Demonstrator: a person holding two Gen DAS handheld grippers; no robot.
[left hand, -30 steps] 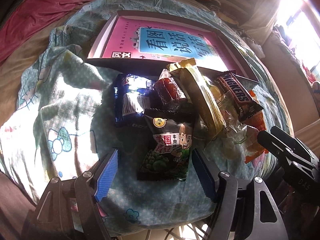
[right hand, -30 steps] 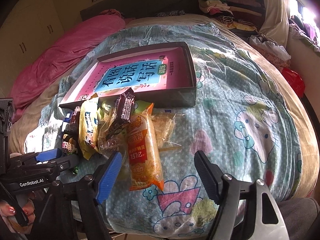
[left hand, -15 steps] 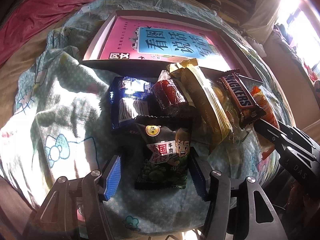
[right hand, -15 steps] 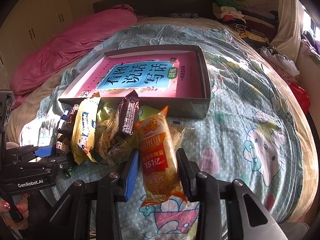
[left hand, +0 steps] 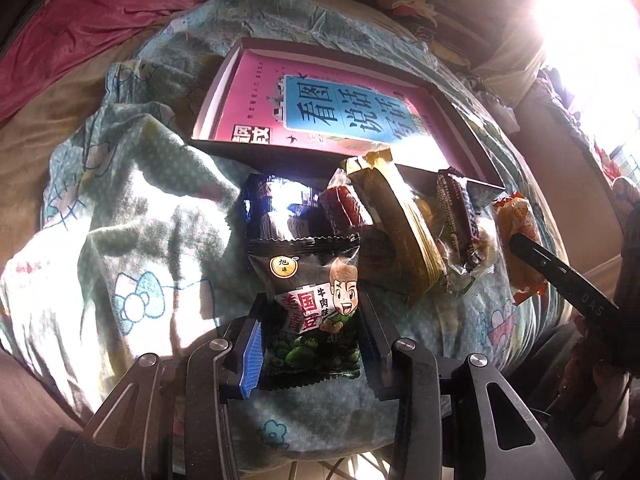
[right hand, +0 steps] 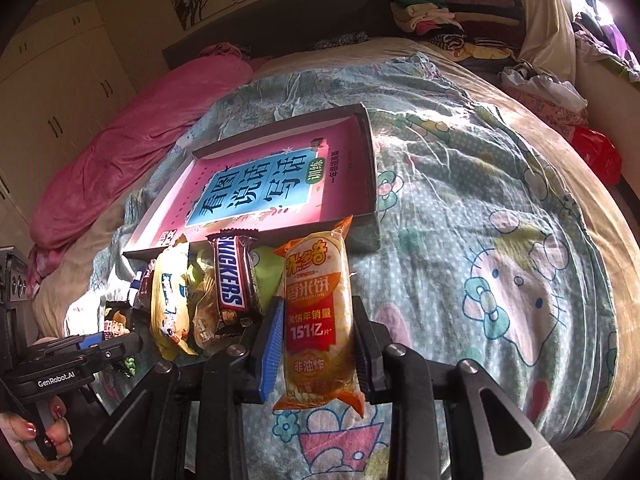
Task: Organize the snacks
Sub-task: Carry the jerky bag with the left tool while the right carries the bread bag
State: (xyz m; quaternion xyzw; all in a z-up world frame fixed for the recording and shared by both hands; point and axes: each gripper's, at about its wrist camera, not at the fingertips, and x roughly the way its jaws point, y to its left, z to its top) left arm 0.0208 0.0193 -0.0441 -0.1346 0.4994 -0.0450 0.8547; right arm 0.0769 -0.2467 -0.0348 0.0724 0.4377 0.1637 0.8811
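Observation:
A black and green pea snack bag lies at the front of the snack pile on the bedspread. My left gripper is closing on it, and both pads touch its side edges. My right gripper is shut on an orange rice cracker pack, which stands upright between the pads. Left of that pack lie a Snickers bar and a yellow pack. A blue pack and a red wrapped snack sit behind the pea bag. Beyond the pile is a shallow dark box with a pink book inside.
A pink quilt covers the bed's left side. Folded clothes are stacked by the headboard, and a red bag lies off the right edge. A hand with red nails holds the left gripper's handle.
The right gripper's jaws closed from wide apart onto the rice cracker pack and tilted it upright. The left gripper's jaws narrowed until they met the pea bag's edges.

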